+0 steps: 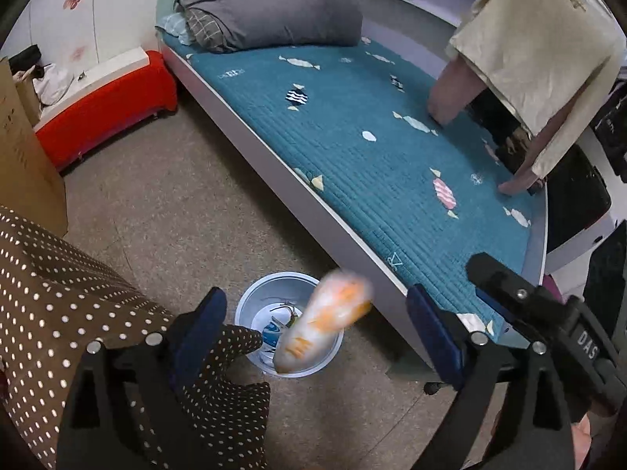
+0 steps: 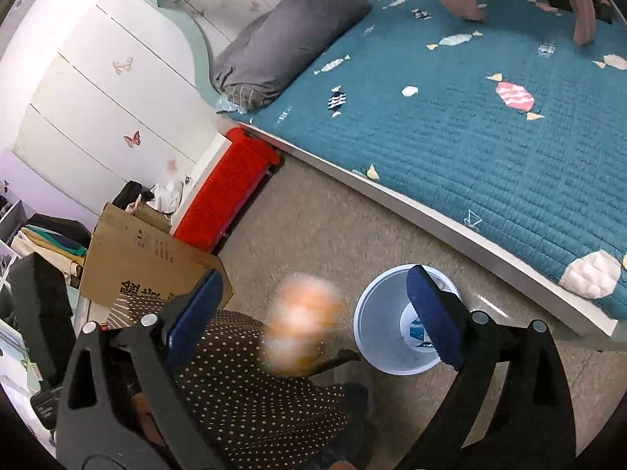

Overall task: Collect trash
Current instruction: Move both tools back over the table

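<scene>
Both grippers point steeply down toward the floor beside the bed. The left gripper (image 1: 317, 325) has its blue-padded jaws spread wide, gripping nothing; between them, in mid-air and touching neither pad, hangs a blurred white-and-orange plastic wrapper (image 1: 325, 321), just above the round pale-blue plastic waste bin (image 1: 250, 293). The bin stands on the speckled beige floor (image 1: 164, 196) close to the white edge of the bed, and some blue-and-white scraps already lie in its bottom.

The right gripper (image 2: 313, 317) is also wide open and holds nothing. In its view a blurred white-and-orange piece (image 2: 301, 333) floats between the jaws, clear of both pads, to the left of the waste bin (image 2: 372, 313), whose far side is partly hidden by the right-hand finger.

A brown cloth with white polka dots (image 1: 58, 293) fills the lower left of both views and reaches near the bin. The bed carries a teal quilted cover with candy patterns (image 1: 372, 149) and a rolled grey duvet (image 1: 274, 11). A red bench (image 1: 106, 109) and a brown cardboard box (image 2: 145, 258) stand along the wall.
</scene>
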Tool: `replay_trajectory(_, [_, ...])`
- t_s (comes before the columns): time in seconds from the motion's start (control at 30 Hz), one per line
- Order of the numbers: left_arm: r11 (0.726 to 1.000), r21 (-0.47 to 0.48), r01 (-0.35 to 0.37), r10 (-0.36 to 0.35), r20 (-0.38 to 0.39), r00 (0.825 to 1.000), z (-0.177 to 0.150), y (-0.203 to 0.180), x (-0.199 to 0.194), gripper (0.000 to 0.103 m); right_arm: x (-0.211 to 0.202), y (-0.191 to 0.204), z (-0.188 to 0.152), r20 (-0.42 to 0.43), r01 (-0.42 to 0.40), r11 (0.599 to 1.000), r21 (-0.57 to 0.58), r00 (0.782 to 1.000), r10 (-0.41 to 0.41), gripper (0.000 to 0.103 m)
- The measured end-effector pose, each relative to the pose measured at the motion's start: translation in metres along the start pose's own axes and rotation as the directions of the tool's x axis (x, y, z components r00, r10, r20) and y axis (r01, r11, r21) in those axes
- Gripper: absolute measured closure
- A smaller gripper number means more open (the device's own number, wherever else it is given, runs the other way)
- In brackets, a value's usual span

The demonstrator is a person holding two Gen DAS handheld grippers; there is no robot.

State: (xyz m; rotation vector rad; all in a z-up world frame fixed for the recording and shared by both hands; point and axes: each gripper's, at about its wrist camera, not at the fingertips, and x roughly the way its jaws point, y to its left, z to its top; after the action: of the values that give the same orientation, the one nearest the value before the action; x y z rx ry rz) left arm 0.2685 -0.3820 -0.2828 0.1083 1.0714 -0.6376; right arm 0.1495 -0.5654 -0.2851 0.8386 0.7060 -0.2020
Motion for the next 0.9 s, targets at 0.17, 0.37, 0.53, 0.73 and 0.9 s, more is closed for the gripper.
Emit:
replay_trajectory(0.17, [1.000, 0.016, -0.022, 0.021, 0.050, 0.999, -0.002, 0.000, -0.026, 0.012, -0.007, 0.011, -0.005, 0.015, 0.044, 0.999, -0.018, 0.999, -0.043, 0.006])
replay_trajectory(0.37, [0.998, 0.033, -0.046, 0.042, 0.111, 0.993, -0.009, -0.001, -0.061, 0.011, -0.028, 0.036, -0.011, 0.055, 0.078, 0.994, -0.074, 0.996, -0.074, 0.006])
replay_trajectory(0.53, [0.998, 0.029, -0.047, 0.041, 0.163, 0.986, -0.020, 0.001, -0.095, 0.011, -0.049, 0.061, -0.017, 0.080, 0.084, 0.990, -0.114, 0.994, -0.075, 0.006])
replay_trajectory(0.73, [0.998, 0.028, -0.052, 0.044, 0.229, 0.972, -0.036, 0.006, -0.140, 0.011, -0.072, 0.092, -0.030, 0.106, 0.074, 0.984, -0.165, 0.993, -0.057, 0.006])
replay_trajectory(0.9, [0.998, 0.012, -0.067, 0.061, 0.284, 0.957, -0.050, 0.021, -0.178, 0.010, -0.089, 0.125, -0.042, 0.118, 0.055, 0.973, -0.224, 0.993, -0.029, 0.006])
